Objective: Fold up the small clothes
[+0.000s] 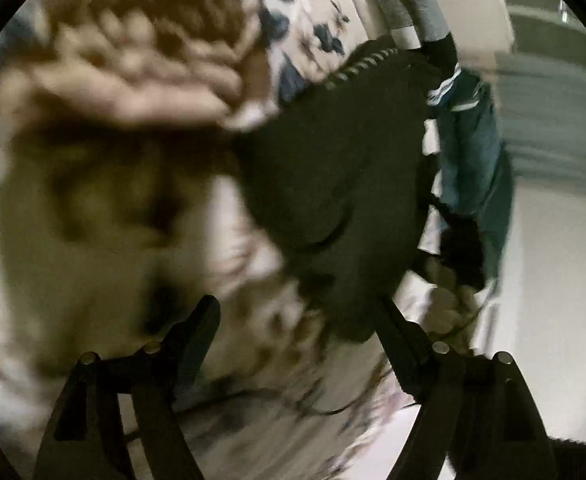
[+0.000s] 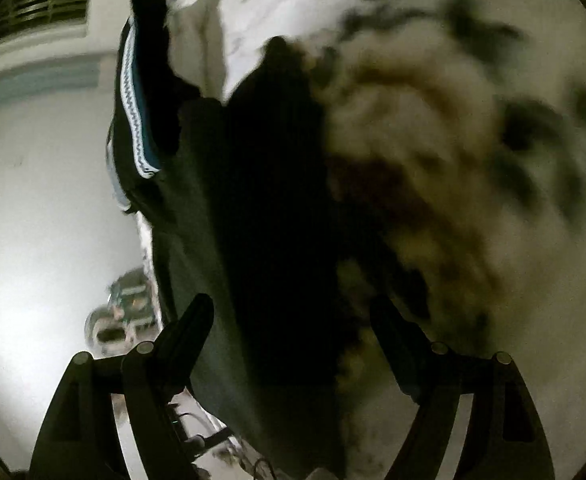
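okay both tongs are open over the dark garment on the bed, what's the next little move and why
Probably lower the right tongs onto the dark garment edge between their fingers and close. Both tongs, left too, stand open holding nothing, and the garment lies unfolded on the patterned bedding.

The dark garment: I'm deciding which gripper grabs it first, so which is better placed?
Right, probably. The dark garment lies between the open right gripper fingers; in the left view it sits off-centre.
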{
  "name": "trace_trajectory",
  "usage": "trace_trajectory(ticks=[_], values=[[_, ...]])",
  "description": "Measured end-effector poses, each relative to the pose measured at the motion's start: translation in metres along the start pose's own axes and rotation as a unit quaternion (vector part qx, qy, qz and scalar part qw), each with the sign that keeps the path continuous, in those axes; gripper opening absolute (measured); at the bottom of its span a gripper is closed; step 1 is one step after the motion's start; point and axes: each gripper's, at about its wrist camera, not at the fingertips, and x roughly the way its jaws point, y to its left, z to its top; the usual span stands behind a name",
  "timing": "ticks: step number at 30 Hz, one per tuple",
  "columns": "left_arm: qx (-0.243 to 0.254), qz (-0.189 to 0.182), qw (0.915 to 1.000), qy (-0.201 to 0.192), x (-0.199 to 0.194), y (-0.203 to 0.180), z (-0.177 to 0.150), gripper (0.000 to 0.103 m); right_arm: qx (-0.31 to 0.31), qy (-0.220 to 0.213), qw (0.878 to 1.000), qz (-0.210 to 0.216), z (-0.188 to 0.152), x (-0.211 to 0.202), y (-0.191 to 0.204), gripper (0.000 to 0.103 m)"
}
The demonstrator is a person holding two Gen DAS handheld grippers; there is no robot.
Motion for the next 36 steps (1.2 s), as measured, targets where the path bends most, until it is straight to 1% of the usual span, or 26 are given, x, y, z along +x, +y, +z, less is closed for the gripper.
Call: trace_trajectory(ticks=[2, 4, 6, 7, 9, 10, 11, 12, 13, 14, 17, 19, 20, 22, 23, 25, 26, 27, 28, 30, 31, 32, 33, 34, 35, 36], values=[[-0.004, -0.017, 0.9998, -0.012, 0.025, -0.007, 0.005, 0.077, -0.007, 0.02, 0.999, 0.026, 0.015, 0.014, 0.003, 0.082], [-0.002, -0.011, 0.9995, -0.03, 0.045, -0.015, 0.013, 0.077, -0.013, 0.037, 0.999, 0.022, 0.024, 0.029, 0.005, 0.084], [-0.012, -0.003, 0.9981, -0.061, 0.055, -0.021, 0.022, 0.078, -0.019, 0.052, 0.998, 0.017, 0.03, 0.044, 0.005, 0.084], [-0.024, -0.009, 0.9959, -0.086, 0.057, -0.023, 0.026, 0.078, -0.017, 0.053, 0.998, 0.019, 0.032, 0.048, 0.005, 0.084], [-0.039, -0.017, 0.9915, -0.123, 0.057, -0.025, 0.026, 0.076, 0.005, 0.038, 0.999, 0.027, 0.033, 0.05, 0.002, 0.083], [-0.044, -0.011, 0.9895, -0.137, 0.055, -0.027, 0.027, 0.069, 0.015, 0.026, 0.999, 0.028, 0.033, 0.049, 0.0, 0.079], [-0.043, 0.007, 0.9883, -0.146, 0.052, -0.03, 0.029, 0.041, 0.024, 0.011, 0.999, 0.024, 0.03, 0.047, -0.002, 0.073], [-0.038, 0.015, 0.9882, -0.147, 0.05, -0.032, 0.031, 0.028, 0.031, 0.006, 0.999, 0.017, 0.027, 0.047, -0.004, 0.049], [-0.033, 0.016, 0.9884, -0.147, 0.046, -0.035, 0.033, 0.024, 0.041, 0.003, 0.999, 0.024, 0.023, 0.047, -0.007, 0.037], [-0.026, 0.015, 0.9889, -0.146, 0.041, -0.039, 0.035, 0.021, 0.05, -0.008, 0.998, 0.032, 0.017, 0.043, -0.009, 0.036], [0.011, 0.024, 0.9916, -0.127, 0.024, -0.059, 0.042, 0.019, 0.058, -0.045, 0.997, 0.036, -0.01, 0.028, -0.004, 0.031], [0.034, 0.032, 0.9931, -0.108, 0.006, -0.068, 0.051, 0.018, 0.069, -0.069, 0.994, 0.038, -0.041, 0.016, 0.0, 0.029], [0.044, 0.039, 0.9935, -0.098, -0.004, -0.071, 0.056, 0.018, 0.081, -0.083, 0.992, 0.042, -0.063, 0.009, 0.001, 0.029], [0.069, 0.051, 0.994, -0.067, -0.024, -0.08, 0.069, 0.018, 0.102, -0.114, 0.987, 0.041, -0.118, -0.006, 0.006, 0.029], [0.077, 0.056, 0.994, -0.054, -0.03, -0.08, 0.071, 0.018, 0.115, -0.129, 0.984, 0.033, -0.158, -0.013, 0.009, 0.029], [0.097, 0.074, 0.9925, -0.004, -0.037, -0.078, 0.078, 0.018, 0.132, -0.14, 0.981, 0.016, -0.215, -0.018, 0.014, 0.029], [0.104, 0.082, 0.991, 0.019, -0.038, -0.068, 0.074, 0.018, 0.149, -0.139, 0.979, 0.006, -0.253, -0.018, 0.014, 0.029], [0.109, 0.092, 0.9888, 0.045, -0.031, -0.063, 0.073, 0.023, 0.159, -0.134, 0.978, -0.003, -0.277, -0.015, 0.012, 0.029], [0.117, 0.115, 0.9834, 0.077, -0.021, -0.052, 0.072, 0.026, 0.173, -0.128, 0.976, -0.018, -0.301, -0.01, 0.008, 0.029], [0.119, 0.159, 0.9743, 0.106, -0.008, -0.031, 0.062, 0.048, 0.196, -0.106, 0.974, -0.035, -0.331, 0.007, -0.007, 0.029], [0.111, 0.169, 0.9721, 0.119, 0.001, -0.016, 0.059, 0.052, 0.202, -0.093, 0.974, -0.051, -0.339, 0.018, -0.015, 0.03], [0.105, 0.162, 0.9741, 0.117, 0.002, -0.009, 0.057, 0.055, 0.22, -0.092, 0.969, -0.06, -0.345, 0.025, -0.028, 0.031], [0.1, 0.152, 0.9773, 0.109, 0.002, -0.005, 0.057, 0.057, 0.229, -0.094, 0.967, -0.057, -0.344, 0.026, -0.036, 0.035], [0.1, 0.147, 0.9789, 0.101, 0.001, -0.005, 0.056, 0.057, 0.232, -0.09, 0.967, -0.061, -0.344, 0.027, -0.041, 0.044], [0.104, 0.147, 0.9792, 0.094, -0.001, -0.006, 0.053, 0.058, 0.231, -0.08, 0.967, -0.066, -0.341, 0.028, -0.045, 0.047], [0.107, 0.149, 0.9794, 0.084, -0.005, -0.01, 0.049, 0.058, 0.23, -0.066, 0.969, -0.062, -0.34, 0.026, -0.048, 0.047]])
